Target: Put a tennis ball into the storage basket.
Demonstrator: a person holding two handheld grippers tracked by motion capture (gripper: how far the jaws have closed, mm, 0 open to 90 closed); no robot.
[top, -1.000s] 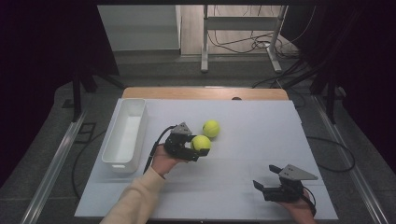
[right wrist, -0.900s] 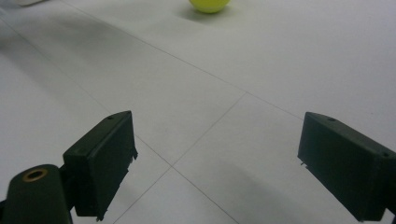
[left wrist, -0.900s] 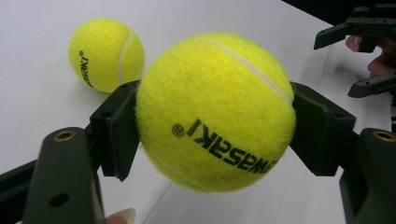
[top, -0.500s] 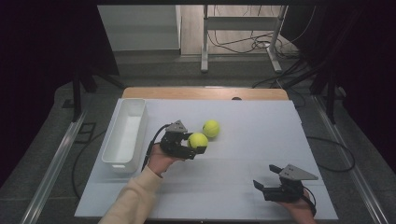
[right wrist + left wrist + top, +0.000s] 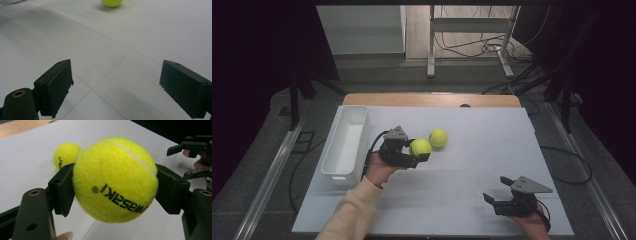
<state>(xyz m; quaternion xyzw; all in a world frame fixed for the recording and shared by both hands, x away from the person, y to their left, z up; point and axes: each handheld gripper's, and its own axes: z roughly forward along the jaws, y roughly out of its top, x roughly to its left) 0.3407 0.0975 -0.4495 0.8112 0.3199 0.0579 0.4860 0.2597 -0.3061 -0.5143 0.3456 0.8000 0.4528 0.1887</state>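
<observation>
Left hand-held gripper (image 5: 419, 152) clamped on tennis ball (image 5: 420, 147), lifted off desk (image 5: 462, 200); second ball (image 5: 438, 137) just beside; right hand-held gripper (image 5: 497, 192) released, jaws apart, nothing between

Left gripper (image 5: 411, 152) raised off the worktop, jaws clamped on either side of a tennis ball (image 5: 420, 147), sleeved forearm reaching in from below, right gripper (image 5: 498, 193) low near the front edge, jaws spread wide
</observation>
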